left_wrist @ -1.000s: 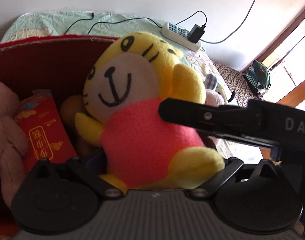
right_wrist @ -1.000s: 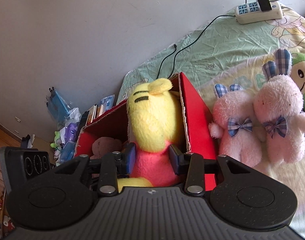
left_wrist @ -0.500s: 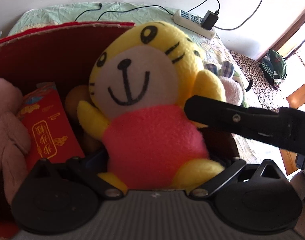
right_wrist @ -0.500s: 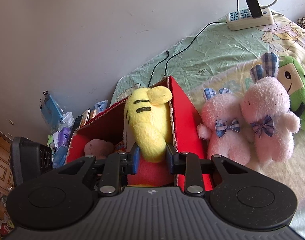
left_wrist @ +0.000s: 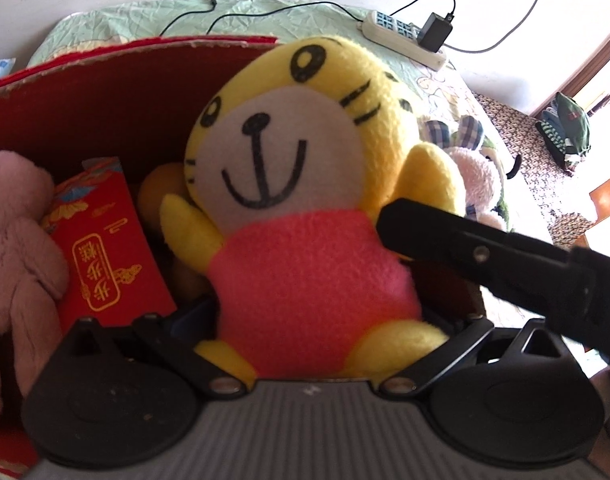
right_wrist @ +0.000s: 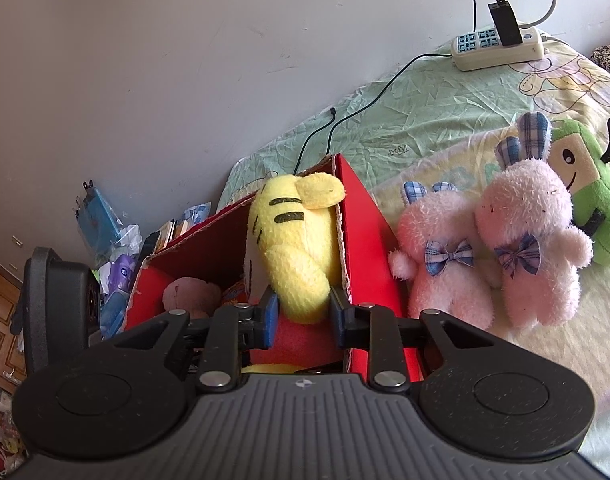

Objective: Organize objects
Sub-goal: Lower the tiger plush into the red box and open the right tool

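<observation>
A yellow tiger plush (left_wrist: pixel 297 184) with a pink body sits upright at the right end of the red cardboard box (left_wrist: pixel 105 92). My left gripper (left_wrist: pixel 323 316) has its fingers spread wide, pressed against both flanks of the pink body. In the right wrist view the plush (right_wrist: pixel 293 240) shows from the side, leaning on the box wall (right_wrist: pixel 365 240). My right gripper (right_wrist: pixel 301 312) has its blue pads closed on the plush's yellow arm. One of its black fingers (left_wrist: pixel 465 248) crosses in front of that arm.
The box also holds a pink bear plush (left_wrist: pixel 17 240), a red envelope (left_wrist: pixel 105 256) and an orange item (left_wrist: pixel 161 184). On the bed beside the box lie two pink bunnies (right_wrist: pixel 445 252) and a green plush (right_wrist: pixel 585 192). A power strip (right_wrist: pixel 497 48) with cables lies by the wall.
The right gripper has drawn back along the plush, from its body to its arm, and its pads have narrowed. The plush's head now stands more upright. The left gripper kept its hold.
</observation>
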Available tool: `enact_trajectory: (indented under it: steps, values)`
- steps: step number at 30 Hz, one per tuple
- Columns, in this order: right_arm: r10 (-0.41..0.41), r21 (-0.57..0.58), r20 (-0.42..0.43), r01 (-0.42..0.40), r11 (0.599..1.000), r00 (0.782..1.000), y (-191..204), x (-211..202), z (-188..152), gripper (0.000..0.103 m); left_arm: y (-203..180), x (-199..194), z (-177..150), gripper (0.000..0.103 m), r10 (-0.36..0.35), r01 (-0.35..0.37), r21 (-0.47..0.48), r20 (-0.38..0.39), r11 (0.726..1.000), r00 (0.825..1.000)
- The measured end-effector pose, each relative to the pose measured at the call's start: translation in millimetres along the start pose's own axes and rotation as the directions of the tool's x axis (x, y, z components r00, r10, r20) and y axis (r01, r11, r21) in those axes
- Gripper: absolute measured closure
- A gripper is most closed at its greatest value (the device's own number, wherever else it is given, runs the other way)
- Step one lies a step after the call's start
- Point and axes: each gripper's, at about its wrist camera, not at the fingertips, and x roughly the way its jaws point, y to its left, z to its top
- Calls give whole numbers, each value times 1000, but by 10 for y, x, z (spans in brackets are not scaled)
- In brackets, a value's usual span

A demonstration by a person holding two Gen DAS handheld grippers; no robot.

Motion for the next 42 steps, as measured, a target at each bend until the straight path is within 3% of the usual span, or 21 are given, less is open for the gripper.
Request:
enact_trajectory:
  steps: [19, 26, 33, 42]
  values:
    - [64, 45, -16, -64, 997, 998, -98, -125, 30, 71, -168, -139, 6, 2, 91, -91, 19, 31, 996, 995]
    - [83, 14, -26, -83, 996, 996, -117, -195, 47, 70, -306, -209, -2, 1, 162, -164, 28, 47, 986, 986]
    - [98, -10, -36, -98, 995, 995, -157, -278, 83, 68, -437, -345, -73, 1, 266, -269, 27, 78, 963, 961]
    - [151, -47, -59, -154, 987, 987, -180, -400, 122, 68, -567, -516, -158, 1, 355, -354, -35, 96, 935, 930]
